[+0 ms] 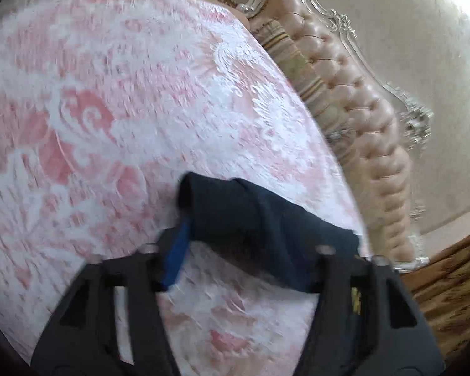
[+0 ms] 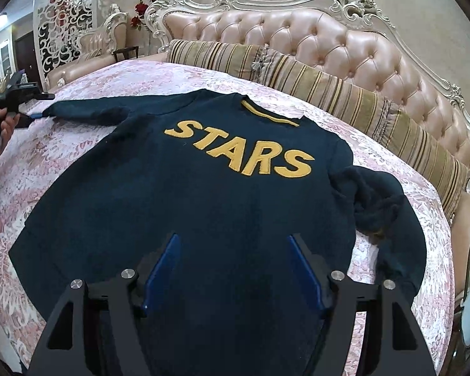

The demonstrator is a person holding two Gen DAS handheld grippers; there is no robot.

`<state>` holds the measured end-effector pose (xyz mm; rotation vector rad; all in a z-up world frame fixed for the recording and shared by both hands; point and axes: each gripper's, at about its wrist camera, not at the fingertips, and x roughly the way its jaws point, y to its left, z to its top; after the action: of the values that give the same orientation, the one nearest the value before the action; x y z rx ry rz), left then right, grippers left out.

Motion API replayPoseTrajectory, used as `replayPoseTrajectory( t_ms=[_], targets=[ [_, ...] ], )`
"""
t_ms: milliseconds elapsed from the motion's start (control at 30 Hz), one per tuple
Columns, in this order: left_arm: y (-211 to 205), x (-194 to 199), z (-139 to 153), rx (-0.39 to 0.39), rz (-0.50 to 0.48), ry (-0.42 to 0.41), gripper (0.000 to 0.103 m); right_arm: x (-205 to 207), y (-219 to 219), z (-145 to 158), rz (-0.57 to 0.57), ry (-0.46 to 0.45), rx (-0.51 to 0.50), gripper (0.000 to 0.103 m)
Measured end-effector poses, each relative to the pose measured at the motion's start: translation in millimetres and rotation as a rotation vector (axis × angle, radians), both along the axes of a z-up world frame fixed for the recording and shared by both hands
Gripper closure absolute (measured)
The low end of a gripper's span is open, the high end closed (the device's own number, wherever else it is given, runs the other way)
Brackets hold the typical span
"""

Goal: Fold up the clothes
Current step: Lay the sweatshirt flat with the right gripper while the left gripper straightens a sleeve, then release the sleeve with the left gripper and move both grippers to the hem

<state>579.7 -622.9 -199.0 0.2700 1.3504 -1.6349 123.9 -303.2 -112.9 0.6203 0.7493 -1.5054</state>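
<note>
The left gripper (image 1: 235,222) is pinching the sleeve cuff (image 1: 260,219) out at nine o'clock of the sweater (image 2: 185,194) lying flat on the bedspread (image 2: 78,163), while the right gripper (image 2: 233,250) is hovering spread over the hem, so a loose pinch is risking the sleeve slipping mid-fold.

Black triangular-cutout claw (image 2: 233,244) arms, blue pads (image 2: 161,269), silver round screws (image 2: 129,273) at the pivots.
</note>
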Motion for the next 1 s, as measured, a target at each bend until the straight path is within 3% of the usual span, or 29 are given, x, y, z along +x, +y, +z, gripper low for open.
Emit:
replayPoseTrajectory(
  t_ms=[33, 67, 167, 267, 300, 333, 433, 500, 567, 600, 800, 1000],
  targets=[
    [-3, -2, -1, 0.013, -0.002, -0.032, 0.071, 2, 0, -1, 0.004, 0.003, 0.002, 0.032],
    [-4, -1, 1, 0.001, -0.005, -0.064, 0.087, 4, 0, -1, 0.008, 0.006, 0.005, 0.032],
    [-6, 1, 13, -0.056, -0.018, -0.173, 0.093, 6, 3, -3, 0.015, 0.013, 0.010, 0.032],
    [8, -17, 52, -0.311, -0.039, -0.512, 0.100, 4, 7, -4, 0.004, 0.022, 0.019, 0.032],
    [13, -18, 58, -0.361, -0.057, -0.521, 0.100, 3, 8, -4, -0.001, 0.024, 0.018, 0.032],
    [19, -17, 64, -0.404, -0.077, -0.516, 0.100, 1, 8, -4, -0.008, 0.022, 0.019, 0.032],
    [11, -2, 48, -0.273, -0.092, -0.365, 0.099, -4, 8, -7, -0.026, 0.011, 0.026, 0.032],
    [12, 2, 41, -0.229, -0.092, -0.269, 0.090, -4, 7, -9, -0.029, 0.008, 0.030, 0.032],
    [15, 7, 33, -0.179, -0.073, -0.182, 0.044, -2, 6, -11, -0.027, 0.009, 0.034, 0.032],
    [16, 8, 28, -0.154, -0.058, -0.143, 0.039, -1, 5, -12, -0.024, 0.010, 0.036, 0.032],
    [20, -4, -2, -0.008, -0.005, -0.031, 0.040, 6, 5, -13, -0.004, 0.017, 0.039, 0.032],
    [2, -9, -14, 0.047, 0.098, 0.103, 0.046, 10, 6, -15, 0.014, 0.025, 0.044, 0.032]
  ],
)
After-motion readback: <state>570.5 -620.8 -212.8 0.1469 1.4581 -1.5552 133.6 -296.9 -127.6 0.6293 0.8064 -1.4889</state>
